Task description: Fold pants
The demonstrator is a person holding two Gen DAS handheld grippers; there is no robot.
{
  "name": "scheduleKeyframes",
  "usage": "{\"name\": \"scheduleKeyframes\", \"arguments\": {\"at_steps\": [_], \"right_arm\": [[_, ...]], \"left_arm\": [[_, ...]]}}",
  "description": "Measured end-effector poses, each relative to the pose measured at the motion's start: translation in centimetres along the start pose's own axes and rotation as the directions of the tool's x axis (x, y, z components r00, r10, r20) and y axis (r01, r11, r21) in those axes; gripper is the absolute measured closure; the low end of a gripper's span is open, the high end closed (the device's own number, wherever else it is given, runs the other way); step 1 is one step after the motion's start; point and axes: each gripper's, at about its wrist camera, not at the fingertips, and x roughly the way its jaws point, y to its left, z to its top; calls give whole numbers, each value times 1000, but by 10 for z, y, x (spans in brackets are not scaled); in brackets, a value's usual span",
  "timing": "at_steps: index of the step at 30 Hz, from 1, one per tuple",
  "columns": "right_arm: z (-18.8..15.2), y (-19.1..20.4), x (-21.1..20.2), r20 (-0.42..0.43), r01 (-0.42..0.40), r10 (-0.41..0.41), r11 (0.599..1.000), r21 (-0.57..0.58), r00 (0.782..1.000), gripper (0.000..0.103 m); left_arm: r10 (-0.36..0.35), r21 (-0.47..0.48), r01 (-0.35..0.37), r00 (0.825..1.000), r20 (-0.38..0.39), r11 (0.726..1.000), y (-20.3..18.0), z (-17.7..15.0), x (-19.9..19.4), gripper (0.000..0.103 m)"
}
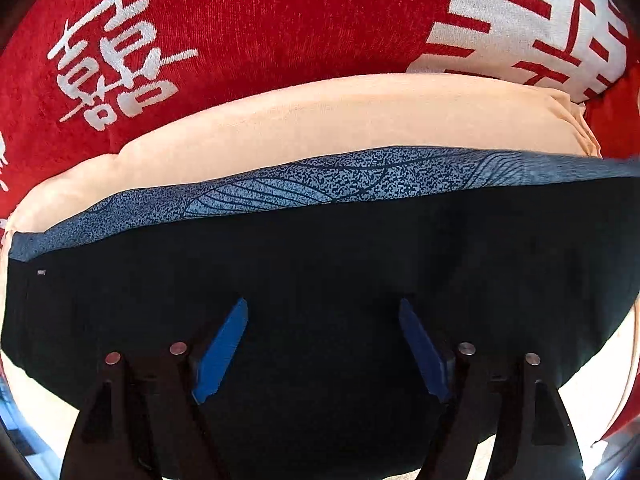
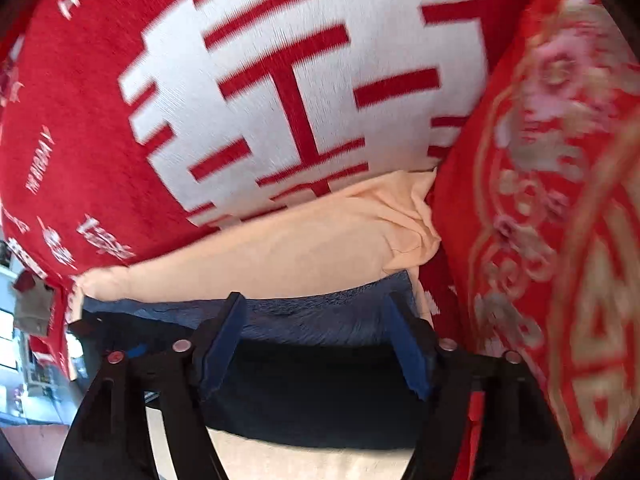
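Observation:
The pants (image 1: 320, 256) are black with a blue speckled band (image 1: 320, 184) along their far edge, and they lie flat on a peach cushion (image 1: 320, 120). My left gripper (image 1: 323, 304) hangs over the black cloth, open, its blue pads (image 1: 222, 352) wide apart with nothing pinched between them. In the right wrist view the same pants (image 2: 312, 396) lie under my right gripper (image 2: 315, 298). It is open too, and its tips reach over the blue band (image 2: 312, 318) near the pants' right end. I cannot tell whether either gripper touches the cloth.
A red blanket with large white characters (image 1: 260, 20) rises behind the cushion (image 2: 280, 248). A red pillow with gold and pink ornament (image 2: 540, 200) crowds the right side. The cushion's pale near edge (image 2: 312, 464) shows below the pants. Room clutter sits far left (image 2: 36, 360).

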Motion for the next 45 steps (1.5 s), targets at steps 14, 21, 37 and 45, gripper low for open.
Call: {"name": "scheduleKeyframes", "arguments": {"at_steps": [14, 21, 37, 45], "right_arm": [[-83, -69, 47, -109, 69, -28, 917, 392, 994, 94], [-85, -69, 36, -212, 182, -114, 925, 334, 970, 72], [-7, -16, 108, -120, 200, -208, 977, -77, 971, 68], [-14, -24, 90, -162, 108, -96, 992, 65, 982, 64]], "left_arm": [[13, 14, -13, 1000, 4, 1000, -5, 5, 1, 17], [50, 18, -49, 999, -20, 999, -5, 20, -14, 17], [94, -22, -93, 994, 50, 995, -4, 79, 24, 15], [218, -114, -217, 976, -6, 970, 89, 50, -11, 15]]}}
